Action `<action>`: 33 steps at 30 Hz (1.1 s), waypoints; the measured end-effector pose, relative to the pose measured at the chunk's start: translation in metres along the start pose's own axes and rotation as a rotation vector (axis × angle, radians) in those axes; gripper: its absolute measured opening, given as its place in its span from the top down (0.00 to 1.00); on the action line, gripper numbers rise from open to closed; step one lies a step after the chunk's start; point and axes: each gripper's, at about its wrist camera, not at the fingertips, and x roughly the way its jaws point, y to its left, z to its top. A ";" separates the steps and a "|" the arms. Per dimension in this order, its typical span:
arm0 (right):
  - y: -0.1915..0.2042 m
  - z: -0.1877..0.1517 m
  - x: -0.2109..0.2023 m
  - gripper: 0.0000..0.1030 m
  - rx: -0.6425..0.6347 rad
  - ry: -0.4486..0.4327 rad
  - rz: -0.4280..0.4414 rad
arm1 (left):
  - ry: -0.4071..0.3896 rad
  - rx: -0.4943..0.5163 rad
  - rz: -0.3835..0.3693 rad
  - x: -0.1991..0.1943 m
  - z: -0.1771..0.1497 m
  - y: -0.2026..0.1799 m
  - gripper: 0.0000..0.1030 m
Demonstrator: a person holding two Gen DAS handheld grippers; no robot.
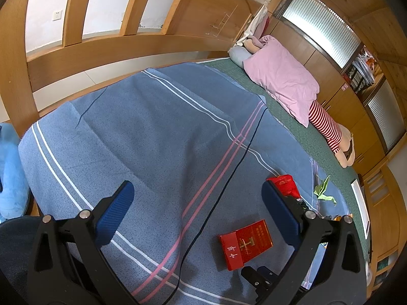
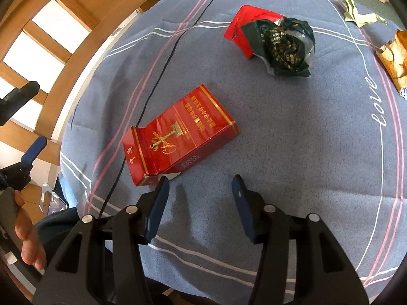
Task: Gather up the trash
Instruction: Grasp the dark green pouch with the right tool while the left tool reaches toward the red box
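While both sets of fingers hang spread and empty, red cigarette box lies on bed blanket just ahead-left of my right gripper, long axis diagonal; left gripper farther.

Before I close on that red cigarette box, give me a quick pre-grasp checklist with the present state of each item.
1. Right hand-held gripper open: ok, jaws apart and holding nothing.
2. Flat red cardboard cigarette box lined up: not ok, it lies ahead and left of the gap, near the left fingertip.
3. Box free: ok, nothing on top; its lid flap looks slightly lifted.
4. Thin black cable clear: cannot tell, it runs along the box's left edge and may pass under it.
5. Left hand-held gripper out of the way: ok, open and off to the side.
6. Crumpled dark foil wrapper clear of the box: ok, it lies farther away.
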 end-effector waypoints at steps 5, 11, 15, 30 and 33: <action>-0.001 0.000 0.000 0.49 0.005 -0.004 -0.001 | -0.001 0.000 0.001 0.000 0.000 0.000 0.03; -0.005 0.002 -0.008 0.49 0.031 -0.030 0.029 | 0.003 0.005 0.001 0.000 0.000 0.000 0.03; -0.025 0.011 -0.035 0.49 0.126 -0.154 0.046 | 0.025 0.014 -0.002 0.004 -0.002 -0.001 0.03; -0.081 0.118 -0.030 0.26 0.239 -0.288 -0.231 | 0.333 0.541 0.022 0.057 -0.063 -0.080 0.03; -0.081 0.119 -0.007 0.26 0.243 -0.230 -0.174 | 0.304 0.467 0.062 0.058 -0.056 -0.069 0.03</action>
